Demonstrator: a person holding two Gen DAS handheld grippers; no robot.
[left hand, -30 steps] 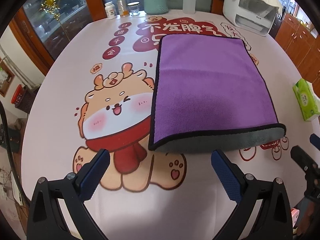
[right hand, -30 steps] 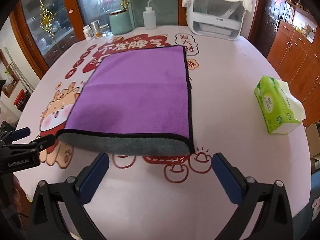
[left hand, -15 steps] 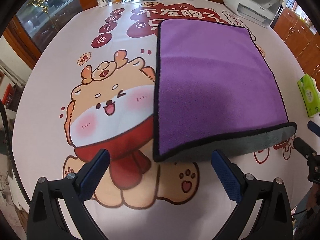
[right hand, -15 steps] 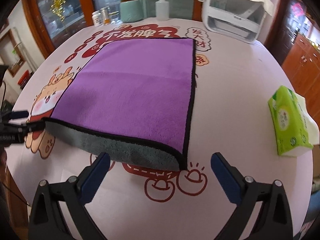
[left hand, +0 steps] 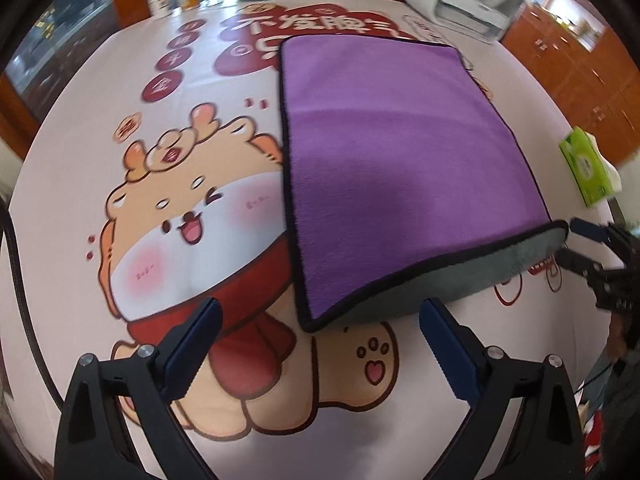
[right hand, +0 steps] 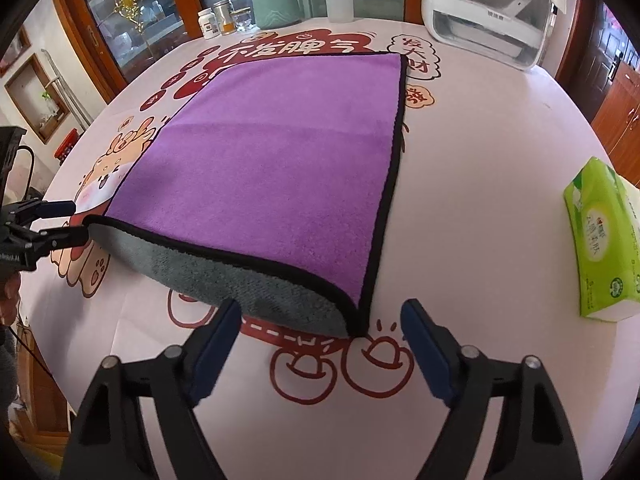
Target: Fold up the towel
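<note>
My left camera sits low and close at the towel [left hand: 400,168]'s near-left corner, facing 1 o'clock; my right camera sits at its near-right corner, facing 11. Both share the towel [right hand: 276,160] and tissue pack [left hand: 586,172].

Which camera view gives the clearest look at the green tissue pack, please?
The right wrist view: the tissue pack lies whole and sharp on the table's right side. The left wrist view shows it small, distorted and blurred near the edge.

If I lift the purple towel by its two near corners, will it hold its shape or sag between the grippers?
Likely sag: the towel is soft plush, already folded once, its grey underside rolled at the near edge. Doubled, the layers may slip apart unless each gripper catches both. It looks light; both the left gripper and right gripper are open at the corners.
</note>
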